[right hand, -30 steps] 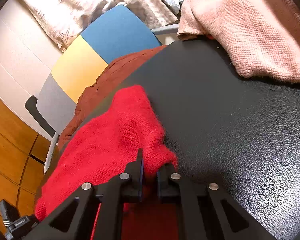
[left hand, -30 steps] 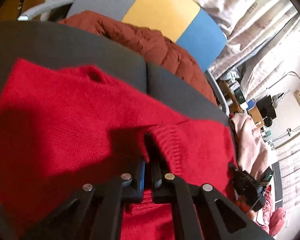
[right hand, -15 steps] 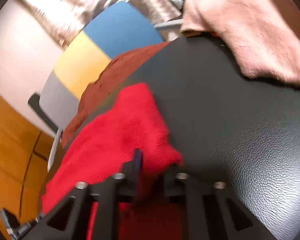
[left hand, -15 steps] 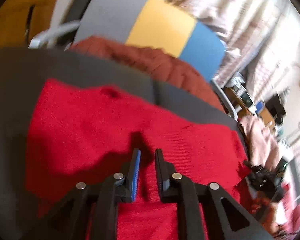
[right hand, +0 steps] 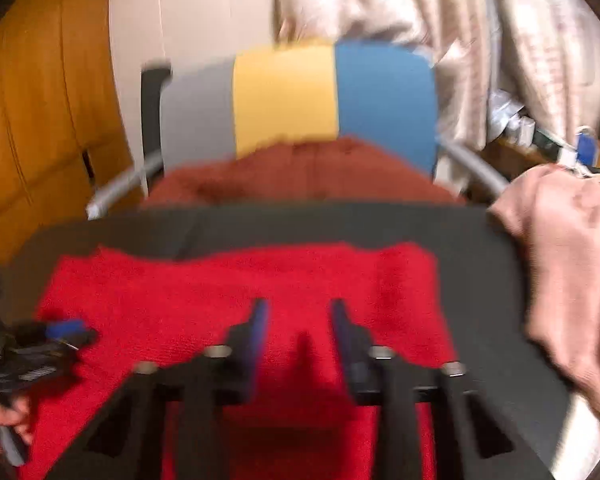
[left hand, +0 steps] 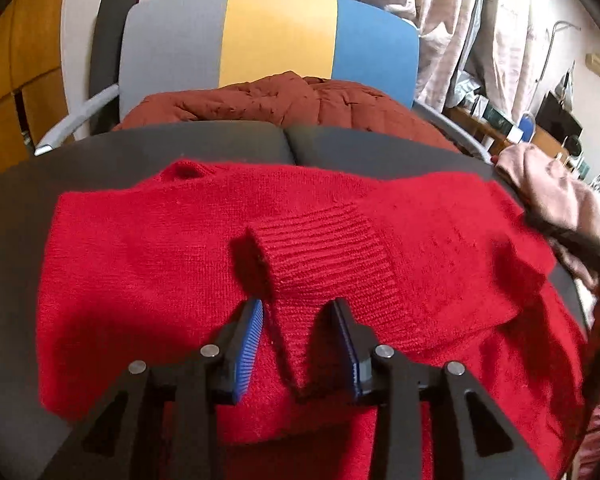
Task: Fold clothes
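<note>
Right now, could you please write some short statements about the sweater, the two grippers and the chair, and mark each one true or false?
1. The left gripper is open, its fingers either side of the ribbed cuff. True.
2. The red sweater hangs over the chair backrest. False: it lies on the dark padded surface.
3. The right gripper is shut on the sweater. False: it is open.
4. A pink garment lies to the sweater's right. True.
5. The chair backrest is gray, yellow and blue. True.

You see one red sweater (left hand: 148, 264), one pink garment (left hand: 556, 196), one rust-brown quilted jacket (left hand: 284, 100), one tricolour chair (left hand: 276, 36), and two claws: left claw (left hand: 298, 320), right claw (right hand: 298, 320).
</note>
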